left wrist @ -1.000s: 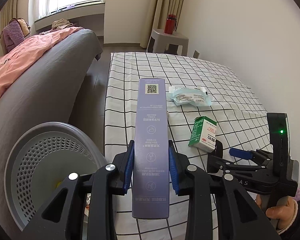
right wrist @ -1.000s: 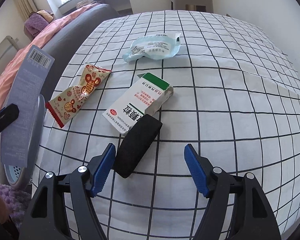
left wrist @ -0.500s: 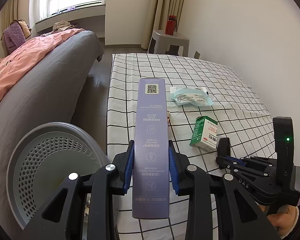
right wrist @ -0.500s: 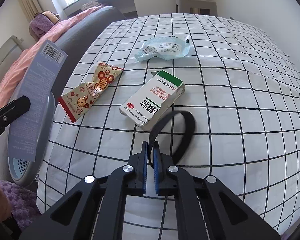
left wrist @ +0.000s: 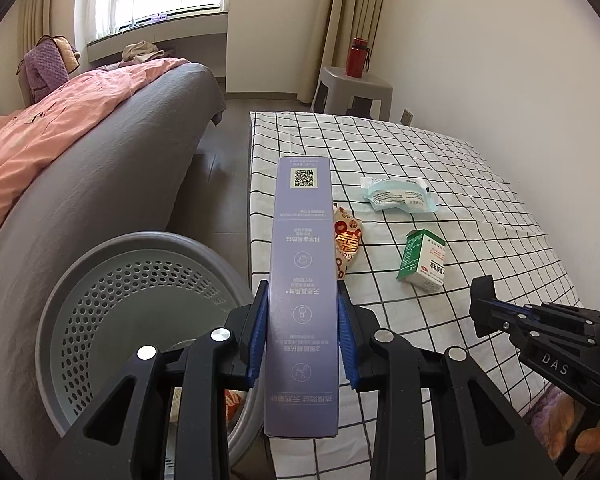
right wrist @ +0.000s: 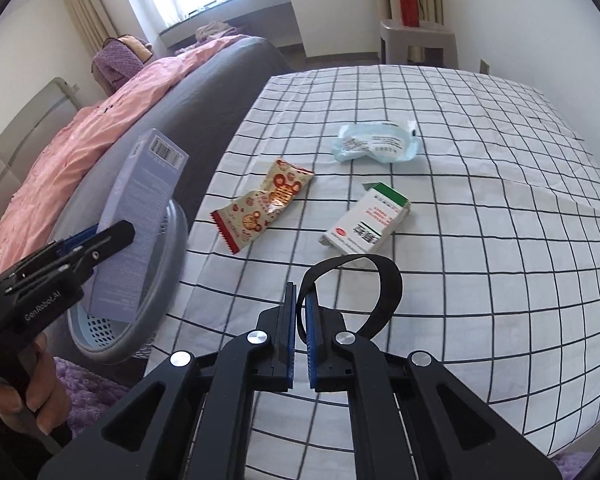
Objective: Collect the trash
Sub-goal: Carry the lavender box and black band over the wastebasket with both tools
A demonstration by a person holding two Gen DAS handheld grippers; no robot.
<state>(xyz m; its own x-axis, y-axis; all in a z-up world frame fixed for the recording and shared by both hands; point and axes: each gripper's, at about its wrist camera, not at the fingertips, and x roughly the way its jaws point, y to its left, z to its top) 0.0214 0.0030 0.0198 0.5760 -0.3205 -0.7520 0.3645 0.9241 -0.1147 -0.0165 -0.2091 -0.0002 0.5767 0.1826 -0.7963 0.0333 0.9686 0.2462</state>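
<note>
My left gripper (left wrist: 302, 328) is shut on a long lilac box (left wrist: 304, 280), held over the near edge of the checked table beside a grey perforated bin (left wrist: 120, 308). From the right wrist view the same lilac box (right wrist: 140, 216) hangs above the bin (right wrist: 160, 280). My right gripper (right wrist: 300, 304) is shut on a black band (right wrist: 384, 292), which loops up above the cloth. On the table lie a red-patterned snack wrapper (right wrist: 264, 204), a green-and-white medicine box (right wrist: 368, 220) and a pale blue packet (right wrist: 376, 146).
The checked tablecloth (right wrist: 480, 200) covers the table to the right wall. A grey sofa (left wrist: 100, 184) with a pink blanket runs along the left. A stool (left wrist: 354, 92) bearing a red bottle stands at the far end. A purple rug (right wrist: 88, 392) lies below the bin.
My right gripper shut on the black band and lifted it off the table. The left gripper with the lilac box shifted slightly towards the bin.
</note>
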